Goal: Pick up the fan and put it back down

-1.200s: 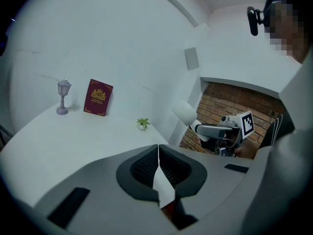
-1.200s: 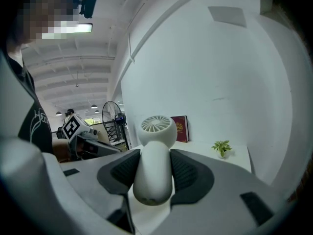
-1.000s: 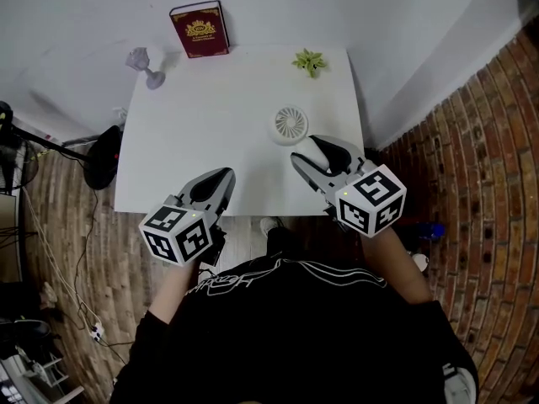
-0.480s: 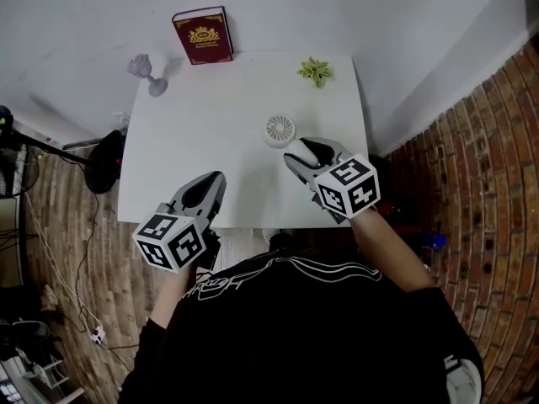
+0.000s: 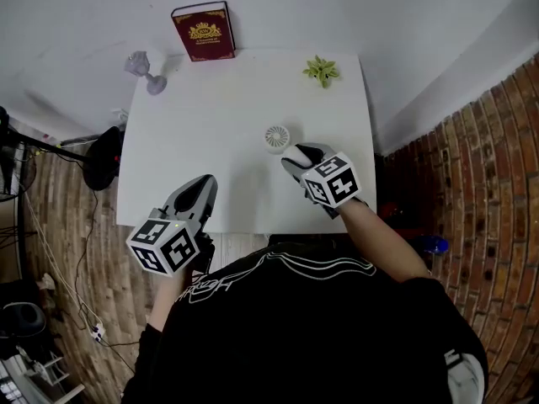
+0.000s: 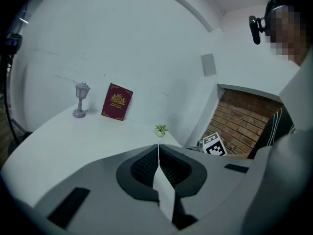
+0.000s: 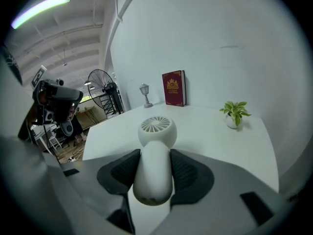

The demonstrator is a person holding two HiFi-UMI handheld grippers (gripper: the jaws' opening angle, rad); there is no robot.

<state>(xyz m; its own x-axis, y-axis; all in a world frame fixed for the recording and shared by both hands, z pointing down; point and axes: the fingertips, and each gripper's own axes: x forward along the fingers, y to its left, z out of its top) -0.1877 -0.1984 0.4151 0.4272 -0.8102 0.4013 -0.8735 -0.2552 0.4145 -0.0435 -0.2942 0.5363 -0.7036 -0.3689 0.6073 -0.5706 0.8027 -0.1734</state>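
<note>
A small white hand fan (image 5: 276, 138) hangs low over the white table (image 5: 202, 141), right of its middle. My right gripper (image 5: 296, 160) is shut on the fan's handle, with the round grille pointing away from me. In the right gripper view the fan (image 7: 156, 126) stands out between the dark pads (image 7: 188, 173), which press on both sides of its handle. Whether the fan touches the tabletop I cannot tell. My left gripper (image 5: 195, 194) hovers at the table's near left edge; in the left gripper view its jaws (image 6: 157, 153) meet with nothing between them.
At the table's far edge stand a red book (image 5: 203, 30) against the wall, a small grey lamp figurine (image 5: 143, 67) at the left corner and a little potted plant (image 5: 321, 71) at the right. A brick wall runs along the right side. A black floor fan (image 7: 101, 89) stands beyond the table.
My right gripper has sunk towards the table with the fan in it, and the fan now looks smaller and lower. The left gripper has drifted a little left and towards me.
</note>
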